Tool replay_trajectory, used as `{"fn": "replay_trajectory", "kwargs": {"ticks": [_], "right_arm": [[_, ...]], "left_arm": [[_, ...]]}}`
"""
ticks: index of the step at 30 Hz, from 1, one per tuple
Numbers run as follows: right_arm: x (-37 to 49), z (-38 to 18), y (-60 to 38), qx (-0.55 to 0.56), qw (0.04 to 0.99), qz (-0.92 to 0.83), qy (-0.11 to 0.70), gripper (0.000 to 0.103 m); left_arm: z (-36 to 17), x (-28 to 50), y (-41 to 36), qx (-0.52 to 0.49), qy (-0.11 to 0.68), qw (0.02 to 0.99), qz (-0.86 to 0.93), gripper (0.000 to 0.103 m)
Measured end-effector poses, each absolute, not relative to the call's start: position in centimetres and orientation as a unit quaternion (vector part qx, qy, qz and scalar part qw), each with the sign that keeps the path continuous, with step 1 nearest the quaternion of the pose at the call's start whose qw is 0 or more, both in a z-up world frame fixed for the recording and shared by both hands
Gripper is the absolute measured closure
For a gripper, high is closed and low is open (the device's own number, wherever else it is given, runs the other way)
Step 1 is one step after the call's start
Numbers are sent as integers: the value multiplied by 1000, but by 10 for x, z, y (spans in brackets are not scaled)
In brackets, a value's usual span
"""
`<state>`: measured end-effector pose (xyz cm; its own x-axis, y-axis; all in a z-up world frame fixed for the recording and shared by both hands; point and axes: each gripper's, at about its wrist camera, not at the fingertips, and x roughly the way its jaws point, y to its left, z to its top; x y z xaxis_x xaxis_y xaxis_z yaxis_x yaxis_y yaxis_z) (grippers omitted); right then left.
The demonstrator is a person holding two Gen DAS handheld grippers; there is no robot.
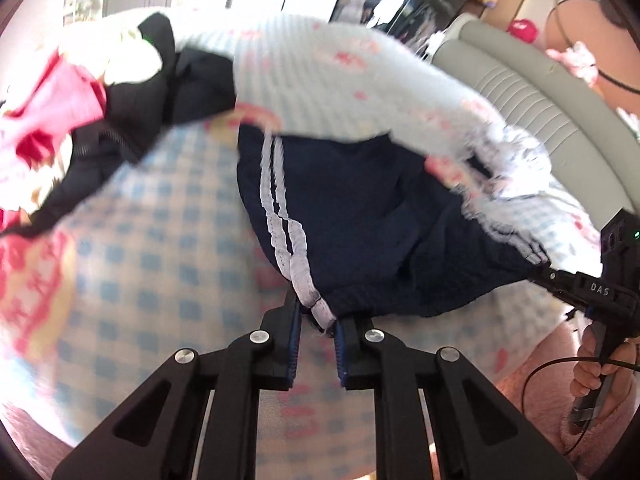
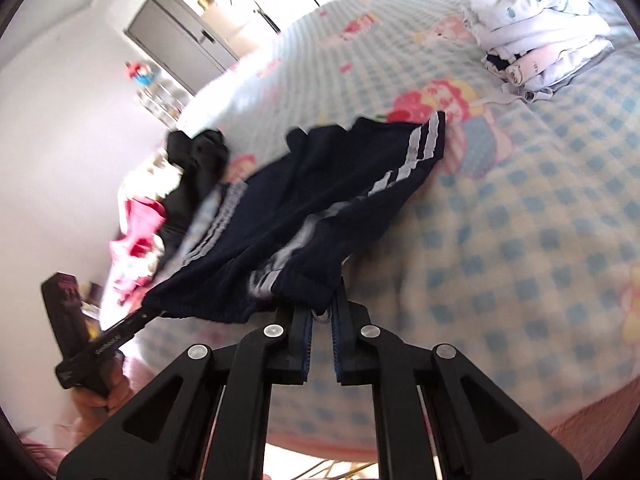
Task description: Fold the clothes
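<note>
Left wrist – both claws pinch shorts (image 1: 352, 216)

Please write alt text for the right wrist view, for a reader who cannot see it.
The right tool grips one edge of navy shorts with white side stripes, held above a blue-checked bedspread, while the left tool holds the other edge. A stack of folded pale clothes lies at the upper right.
</note>
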<state>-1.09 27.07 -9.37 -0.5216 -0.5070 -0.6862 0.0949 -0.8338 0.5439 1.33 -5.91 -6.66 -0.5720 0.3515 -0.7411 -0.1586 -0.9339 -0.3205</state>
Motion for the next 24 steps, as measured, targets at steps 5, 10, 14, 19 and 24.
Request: {"fn": "replay_trajectory", "kwargs": {"ticks": [5, 10, 14, 19, 24], "right_arm": [[8, -90, 287, 451, 194, -819, -297, 97], [8, -121, 278, 517, 131, -814, -228, 96], [4, -150, 274, 572, 111, -779, -230, 85], [6, -141, 270, 574, 125, -782, -209, 74], [3, -115, 265, 545, 169, -799, -190, 72]], "left_arm": [[-59, 25, -59, -448, -96, 161, 874, 88], [-94, 25, -55, -512, -81, 157, 840, 88], [-118, 26, -52, -564, -70, 150, 809, 81], [-105, 28, -67, -546, -107, 205, 805, 56], [-84, 24, -85, -500, -136, 230, 824, 56]]}}
